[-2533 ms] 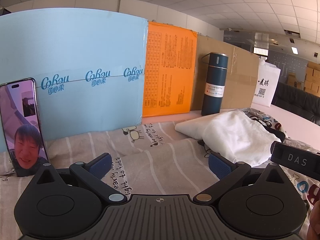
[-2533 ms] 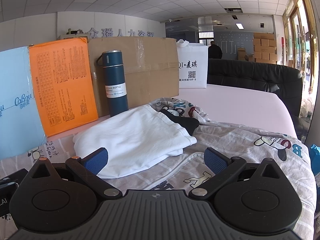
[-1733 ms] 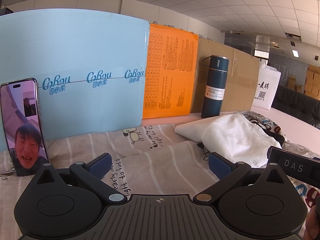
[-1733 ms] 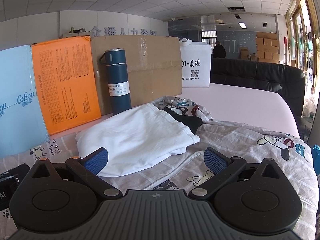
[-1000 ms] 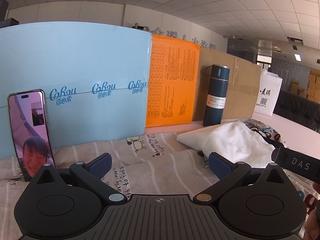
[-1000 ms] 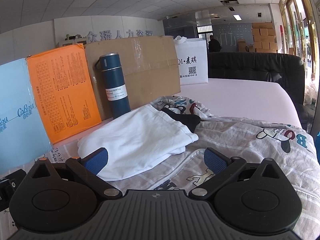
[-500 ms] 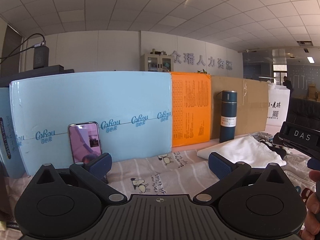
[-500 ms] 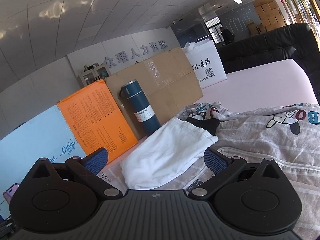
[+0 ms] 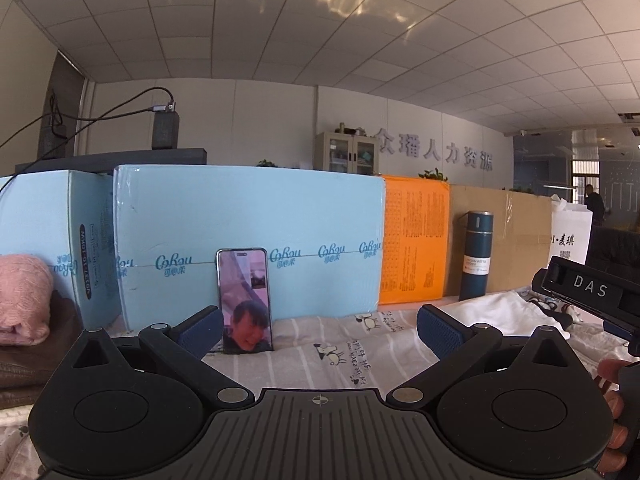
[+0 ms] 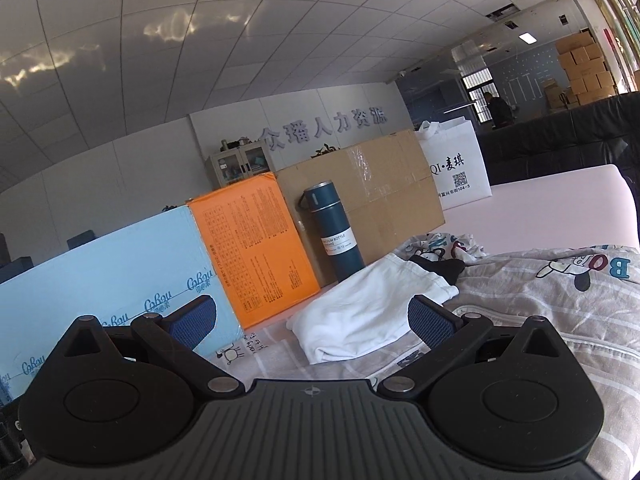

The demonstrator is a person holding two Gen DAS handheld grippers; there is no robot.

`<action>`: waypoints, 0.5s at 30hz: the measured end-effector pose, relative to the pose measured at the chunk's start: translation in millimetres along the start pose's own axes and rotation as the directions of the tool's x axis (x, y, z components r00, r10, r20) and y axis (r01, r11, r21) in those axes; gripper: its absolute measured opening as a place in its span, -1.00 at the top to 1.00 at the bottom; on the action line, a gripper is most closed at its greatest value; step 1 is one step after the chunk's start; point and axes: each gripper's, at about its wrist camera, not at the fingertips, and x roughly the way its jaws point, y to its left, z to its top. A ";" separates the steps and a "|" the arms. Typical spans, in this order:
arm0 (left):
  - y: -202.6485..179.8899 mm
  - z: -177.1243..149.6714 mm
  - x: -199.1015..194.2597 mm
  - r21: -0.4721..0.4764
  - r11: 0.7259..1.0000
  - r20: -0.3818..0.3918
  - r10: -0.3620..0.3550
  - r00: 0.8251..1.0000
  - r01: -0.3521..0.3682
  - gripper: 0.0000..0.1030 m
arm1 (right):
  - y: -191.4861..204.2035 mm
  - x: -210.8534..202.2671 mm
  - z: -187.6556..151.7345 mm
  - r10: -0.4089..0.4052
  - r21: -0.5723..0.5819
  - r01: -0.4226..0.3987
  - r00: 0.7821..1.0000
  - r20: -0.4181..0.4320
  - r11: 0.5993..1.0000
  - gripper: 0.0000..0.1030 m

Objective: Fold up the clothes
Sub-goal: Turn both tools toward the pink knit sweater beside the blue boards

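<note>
Silver wall characters reading 众瑶人力资源 hang behind a row of boxes: a light-blue carton printed "CoRou 可心柔", an orange box and a brown carton. A blue flask is labelled "VACUUM BOTTLE"; the white bag reads "QI·麦琪". The left gripper and right gripper both gape wide, holding nothing (the right one's body shows "DAS"). The folded white garment lies on the cartoon-print sheet, before the flask.
</note>
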 end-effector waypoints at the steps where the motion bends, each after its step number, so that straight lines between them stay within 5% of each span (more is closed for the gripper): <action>1: 6.1 -0.6 -4.8 -0.014 1.000 0.008 0.007 1.000 -0.007 -1.00 | 3.7 -2.7 -1.0 0.023 0.001 -0.023 1.000 -0.004 1.000 -1.00; 8: 57.3 -10.2 -31.3 -0.084 0.993 0.022 0.089 0.996 -0.087 -1.00 | 43.0 -16.6 3.2 0.186 -0.039 -0.186 0.983 -0.002 0.982 -1.00; 15: 125.3 16.0 -60.5 -0.083 0.962 0.100 0.267 0.958 -0.260 -1.00 | 89.7 -21.3 21.4 0.399 -0.064 -0.401 0.916 -0.052 0.914 -1.00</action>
